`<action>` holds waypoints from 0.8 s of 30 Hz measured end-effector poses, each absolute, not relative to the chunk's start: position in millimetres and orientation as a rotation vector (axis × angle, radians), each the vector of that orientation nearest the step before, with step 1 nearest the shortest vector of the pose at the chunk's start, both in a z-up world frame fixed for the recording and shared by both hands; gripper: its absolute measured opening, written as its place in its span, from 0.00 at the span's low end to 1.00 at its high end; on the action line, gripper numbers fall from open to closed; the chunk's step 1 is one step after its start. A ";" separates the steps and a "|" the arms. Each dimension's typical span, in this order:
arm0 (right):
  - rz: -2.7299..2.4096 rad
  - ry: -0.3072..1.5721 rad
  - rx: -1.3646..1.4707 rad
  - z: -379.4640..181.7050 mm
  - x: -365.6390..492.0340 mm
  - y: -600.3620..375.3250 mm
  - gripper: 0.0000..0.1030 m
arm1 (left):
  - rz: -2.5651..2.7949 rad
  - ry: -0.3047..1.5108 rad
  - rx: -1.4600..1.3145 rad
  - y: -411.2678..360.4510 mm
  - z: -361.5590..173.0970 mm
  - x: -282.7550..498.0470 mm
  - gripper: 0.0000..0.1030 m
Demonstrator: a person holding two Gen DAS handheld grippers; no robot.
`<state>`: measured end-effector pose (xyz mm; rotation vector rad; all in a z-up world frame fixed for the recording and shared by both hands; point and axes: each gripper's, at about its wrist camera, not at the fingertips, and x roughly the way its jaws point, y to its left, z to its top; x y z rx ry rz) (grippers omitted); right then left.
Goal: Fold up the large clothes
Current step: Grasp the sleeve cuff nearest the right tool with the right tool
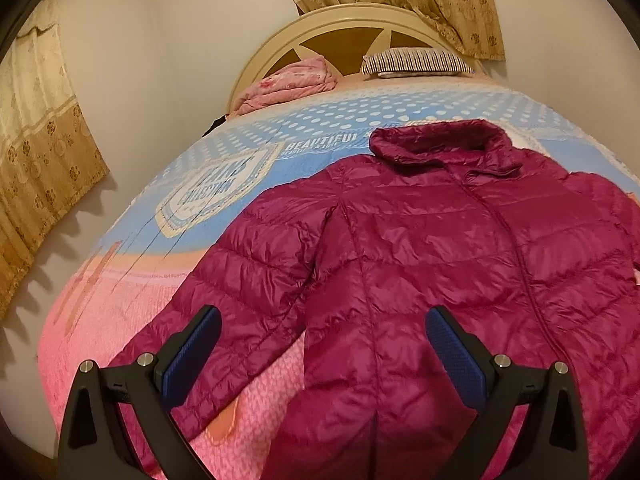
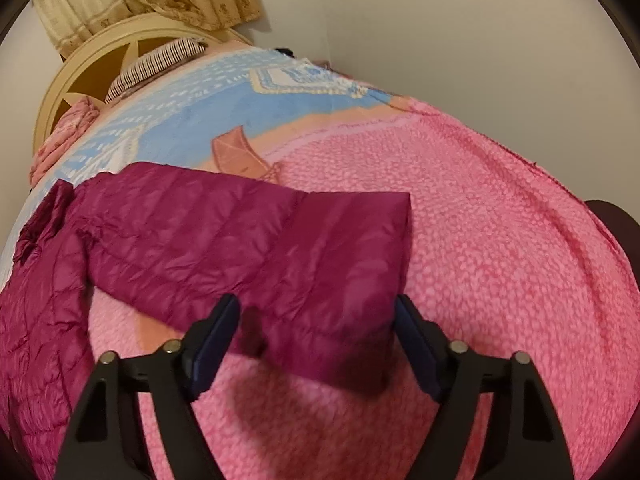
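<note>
Right wrist view, nearest first: right gripper (image 2: pixel 316 328) spread wide, holding nothing, poised over the cuff end of the jacket's sleeve (image 2: pixel 340 280). Left gripper (image 1: pixel 322 344) likewise spread and empty, above the hem near the other sleeve (image 1: pixel 224 300). Jacket (image 1: pixel 440 260) lies flat, front up, on the bed (image 2: pixel 500 260), collar (image 1: pixel 440 144) toward the pillow (image 1: pixel 416 62). Quilted shell looks light, puffy, slick; likely to slide and spring back. Best pinch at cuff or seam.

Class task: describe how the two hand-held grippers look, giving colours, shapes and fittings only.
Both the left gripper and the right gripper have matte black, wedge-shaped fingers with triangular cut-outs, silver round bolt heads and blue textured pads. No cables, markings or sleeves show.
</note>
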<state>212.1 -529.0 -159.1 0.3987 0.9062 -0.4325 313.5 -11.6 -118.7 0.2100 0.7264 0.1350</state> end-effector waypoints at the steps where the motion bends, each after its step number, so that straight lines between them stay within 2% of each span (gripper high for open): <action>1: -0.431 0.923 0.405 -163.1 215.8 -533.6 0.68 | 0.140 0.731 0.213 -12.3 -120.7 317.1 0.99; 3: -0.421 0.934 0.415 -167.9 219.8 -535.3 0.62 | 0.142 0.746 0.215 -13.0 -126.7 326.2 0.99; 5: -0.398 0.942 0.418 -171.5 224.5 -535.6 0.44 | 0.149 0.761 0.225 -13.6 -132.1 332.7 0.99; 8: -0.357 0.938 0.406 -167.1 227.9 -536.2 0.27 | 0.153 0.779 0.221 -11.0 -138.0 339.8 0.99; 13: -0.337 0.880 0.275 -137.3 234.4 -517.4 0.21 | 0.160 0.779 0.206 -3.5 -137.5 344.0 0.99; 24: -0.142 0.712 0.013 -50.9 278.8 -404.5 0.20 | 0.177 0.743 0.167 20.2 -114.5 346.4 0.99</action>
